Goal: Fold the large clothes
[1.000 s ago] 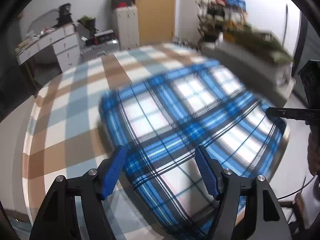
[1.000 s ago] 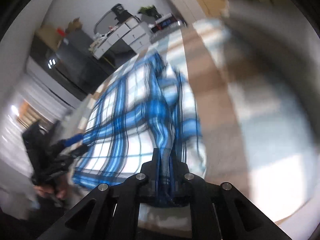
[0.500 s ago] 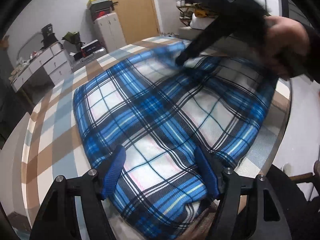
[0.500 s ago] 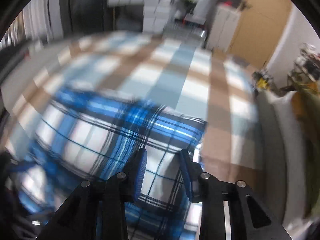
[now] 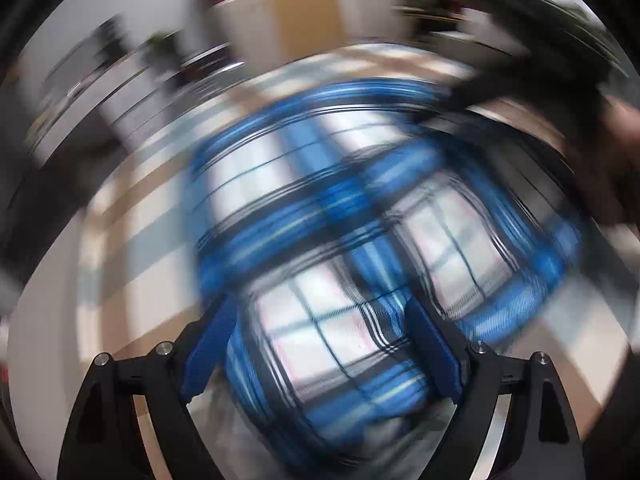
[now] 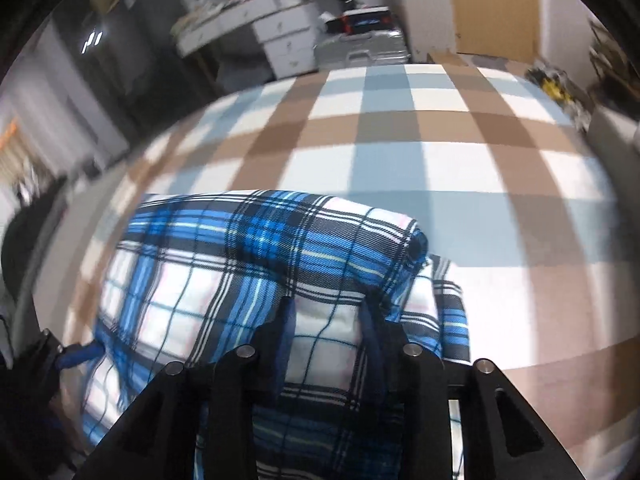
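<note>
Left wrist camera rides behind left gripper [image 5: 320, 344], angled steeply down, close over blue plaid cloth [image 5: 360, 240]; picture heavily smeared. Right wrist camera sits behind right gripper [image 6: 328, 320], same steep tilt, close, sharper. Both face door wall across checked bed cover [image 6: 400, 152]; both share cloth, cover, white drawers [image 6: 280, 36].

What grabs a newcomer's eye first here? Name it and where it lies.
The blue plaid cloth, folded into a thick bundle, dominates: it lies at the near edge of a bed covered in a brown, pale blue and white checked sheet. The right gripper hangs over the bundle's top, its jaws just opened, pads apart. The left gripper stands wide open over the cloth in a heavily blurred view.
</note>
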Tool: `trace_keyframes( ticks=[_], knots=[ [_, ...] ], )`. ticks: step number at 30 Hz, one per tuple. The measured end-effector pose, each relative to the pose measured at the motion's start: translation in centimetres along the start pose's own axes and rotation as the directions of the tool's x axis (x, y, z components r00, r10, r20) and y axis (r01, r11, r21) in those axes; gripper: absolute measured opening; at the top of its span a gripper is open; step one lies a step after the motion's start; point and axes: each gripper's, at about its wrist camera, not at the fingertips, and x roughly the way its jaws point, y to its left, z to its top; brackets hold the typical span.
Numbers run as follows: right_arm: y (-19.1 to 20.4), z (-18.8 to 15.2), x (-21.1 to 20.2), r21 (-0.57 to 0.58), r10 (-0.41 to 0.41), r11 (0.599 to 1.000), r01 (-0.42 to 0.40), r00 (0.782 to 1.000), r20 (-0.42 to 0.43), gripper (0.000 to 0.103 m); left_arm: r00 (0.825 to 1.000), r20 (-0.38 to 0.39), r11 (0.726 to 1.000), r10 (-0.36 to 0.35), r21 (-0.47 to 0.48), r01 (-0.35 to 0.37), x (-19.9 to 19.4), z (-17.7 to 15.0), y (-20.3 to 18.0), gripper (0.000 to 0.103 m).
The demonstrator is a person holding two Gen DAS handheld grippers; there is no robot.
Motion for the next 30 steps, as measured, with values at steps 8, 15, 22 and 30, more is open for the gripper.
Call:
trace_keyframes(
  ticks=[8,15,22,30],
  knots=[
    [6.0,-4.0,-5.8,-0.206,0.018,0.979,-0.002,0.997,0.075,0.049,0.970,0.172,0.887,-0.173,-0.402,0.229,-5.6,-3.9,4.4,0.081],
    [10.3,-11.4,-4.8,-0.338,0.012,0.941,-0.026,0.999,-0.045,0.048,0.987,0.130,0.953,-0.094,-0.276,0.127,-3.2,-3.3,2.0,0.081],
    [8.9,-11.8,-5.2,-0.321,0.009,0.947,-0.020,0.999,-0.035,0.032,0.989,0.139,0.972,-0.041,-0.224,0.071,-4.6,-0.7,4.7,0.082],
    [5.5,-11.2,-6.0,-0.156,0.120,0.980,-0.125,0.992,-0.041,0.016,0.983,-0.056,0.920,-0.177,-0.363,0.145,3.0,0.6,9.1,0.082]
  ],
)
